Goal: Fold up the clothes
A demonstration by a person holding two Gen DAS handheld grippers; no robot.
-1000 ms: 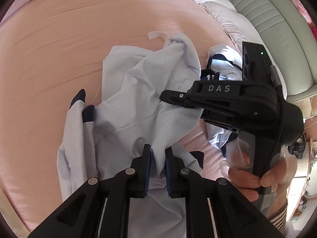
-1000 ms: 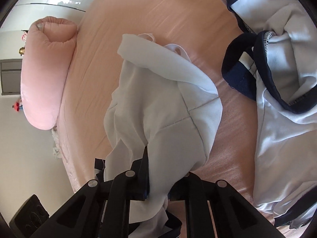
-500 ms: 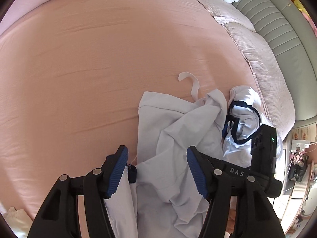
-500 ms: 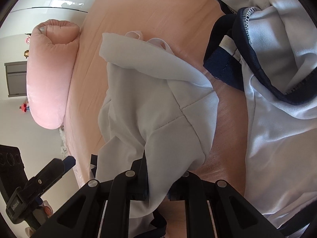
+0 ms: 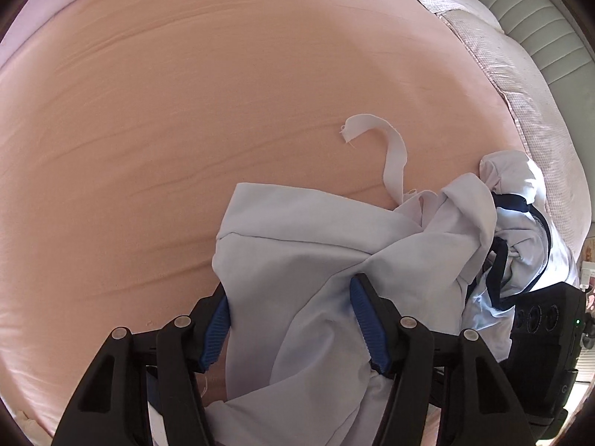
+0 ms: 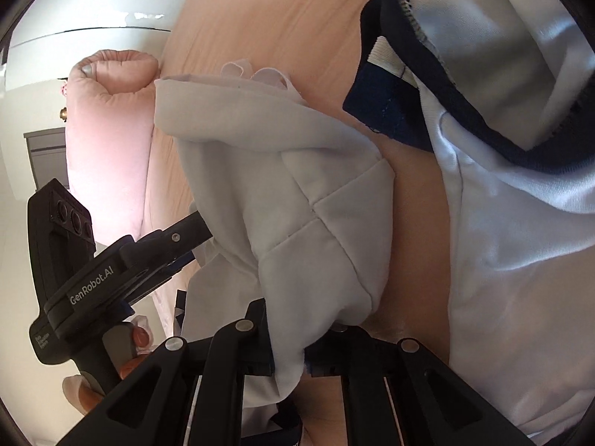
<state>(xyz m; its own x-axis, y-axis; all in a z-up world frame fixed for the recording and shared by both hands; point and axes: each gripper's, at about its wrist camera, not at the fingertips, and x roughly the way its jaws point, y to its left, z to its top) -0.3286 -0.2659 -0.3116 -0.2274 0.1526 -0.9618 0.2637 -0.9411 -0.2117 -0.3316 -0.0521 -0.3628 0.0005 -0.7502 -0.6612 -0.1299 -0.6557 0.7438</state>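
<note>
A pale blue-white garment point(image 5: 327, 271) lies crumpled on the pink bed sheet point(image 5: 186, 111), with a loose white strap point(image 5: 394, 156) curling up from it. My left gripper point(image 5: 290, 319) stands open, its blue pads point(image 5: 217, 325) on either side of a fold of this cloth. In the right wrist view the same pale garment point(image 6: 297, 204) runs down into my right gripper point(image 6: 288, 356), which is shut on it. A second white garment with navy trim point(image 6: 502, 148) lies to the right, touching the first. The left gripper's body point(image 6: 111, 260) shows at the left, held by a hand.
A rolled pink pillow point(image 6: 108, 119) lies at the bed's far side. A quilted blanket point(image 5: 528, 111) and a grey-green padded headboard point(image 5: 539, 37) border the bed on the right. The right gripper's body point(image 5: 543, 334) shows at the lower right. Broad bare sheet stretches to the left.
My left gripper let go of the pale garment, opened, pulled back, and has now come down with its open fingers astride a fold. The right gripper stayed shut on the cloth.
</note>
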